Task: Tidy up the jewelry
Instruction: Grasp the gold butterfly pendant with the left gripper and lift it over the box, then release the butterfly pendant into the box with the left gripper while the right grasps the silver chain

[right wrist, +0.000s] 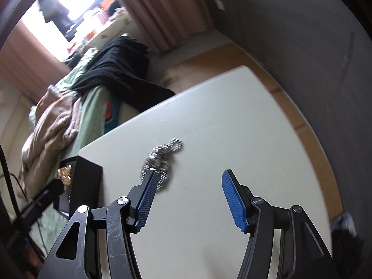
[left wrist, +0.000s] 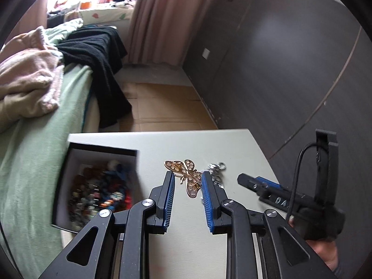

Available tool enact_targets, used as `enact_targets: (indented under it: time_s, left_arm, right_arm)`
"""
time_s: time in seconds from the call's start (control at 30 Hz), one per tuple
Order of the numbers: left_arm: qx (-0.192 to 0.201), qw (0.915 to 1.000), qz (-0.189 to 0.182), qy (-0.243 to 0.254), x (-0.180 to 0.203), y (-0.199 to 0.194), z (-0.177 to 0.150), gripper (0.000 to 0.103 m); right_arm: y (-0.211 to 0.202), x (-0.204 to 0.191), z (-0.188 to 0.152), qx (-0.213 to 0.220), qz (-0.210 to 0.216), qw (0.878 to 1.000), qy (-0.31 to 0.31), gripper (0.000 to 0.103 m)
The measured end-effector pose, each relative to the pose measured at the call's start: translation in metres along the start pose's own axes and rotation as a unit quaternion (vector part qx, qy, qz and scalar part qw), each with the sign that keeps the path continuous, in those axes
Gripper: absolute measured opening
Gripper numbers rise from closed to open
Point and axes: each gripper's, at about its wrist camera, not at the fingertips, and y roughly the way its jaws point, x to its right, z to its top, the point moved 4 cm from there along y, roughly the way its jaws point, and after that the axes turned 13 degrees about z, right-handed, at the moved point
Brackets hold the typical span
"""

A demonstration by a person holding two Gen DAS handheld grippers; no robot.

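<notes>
The left gripper is spread, its 2 pads flanking the gold butterfly clip, apparently lined up to pinch it for the open jewelry box to its left. The right gripper is spread wide, holding nothing; the silver chain lies at its left fingertip. Both work over a white table, with a bed beyond the box.

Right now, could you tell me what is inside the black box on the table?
The box holds a blurred heap of mixed coloured beads, red, blue and pale, against white inner walls. Single pieces cannot be told apart, and the heap covers the bottom.
</notes>
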Motion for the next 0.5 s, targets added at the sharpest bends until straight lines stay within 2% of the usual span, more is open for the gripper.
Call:
enact_targets:
  time_s: [0.13,0.37,0.5]
  left_arm:
    - [0.005,0.9998,0.005,-0.020,-0.023,-0.006,0.004,0.024]
    - [0.008,0.9988,0.017,-0.046,-0.047,-0.006,0.009,0.024]
    - [0.009,0.9983,0.019,-0.055,-0.055,-0.006,0.011,0.024]
  right_arm:
    - [0.015,-0.019,0.002,0.001,0.001,0.999,-0.044,0.059]
    - [0.047,-0.033,0.000,-0.016,-0.001,0.998,-0.065,0.059]
    - [0.064,-0.042,0.004,-0.023,-0.022,0.996,-0.086,0.059]
